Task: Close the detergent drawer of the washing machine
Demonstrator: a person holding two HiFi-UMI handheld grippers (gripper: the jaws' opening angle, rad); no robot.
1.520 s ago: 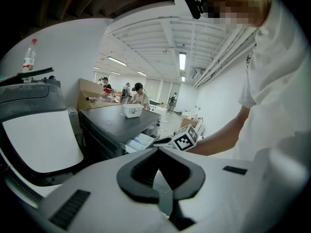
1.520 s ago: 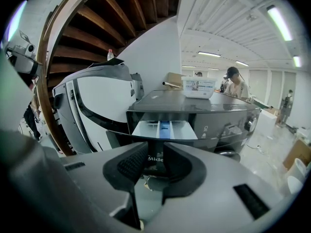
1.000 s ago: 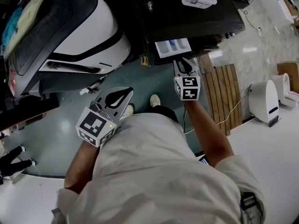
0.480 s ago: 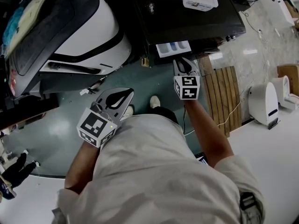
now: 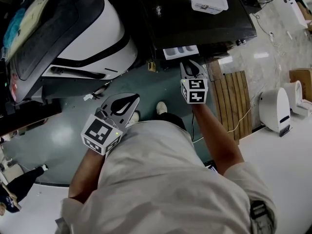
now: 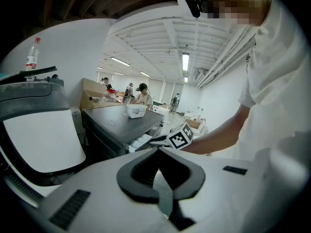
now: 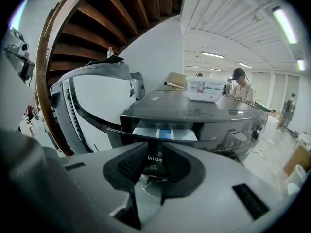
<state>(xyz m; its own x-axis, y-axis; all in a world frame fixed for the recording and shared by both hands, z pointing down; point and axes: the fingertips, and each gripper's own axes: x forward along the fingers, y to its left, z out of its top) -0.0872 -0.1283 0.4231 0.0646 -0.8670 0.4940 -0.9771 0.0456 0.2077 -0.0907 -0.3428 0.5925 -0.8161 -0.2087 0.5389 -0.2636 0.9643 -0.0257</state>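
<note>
Pushing drawer (image 5: 180, 50) further in than before, we see it jutting toward us; right gripper (image 5: 189, 64) slightly parted, left gripper (image 5: 133, 97) clenched, empty.

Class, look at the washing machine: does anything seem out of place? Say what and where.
The detergent drawer juts from the washer's front, partly open, with its compartments showing. The right gripper is just in front of it. Nothing else stands out.
</note>
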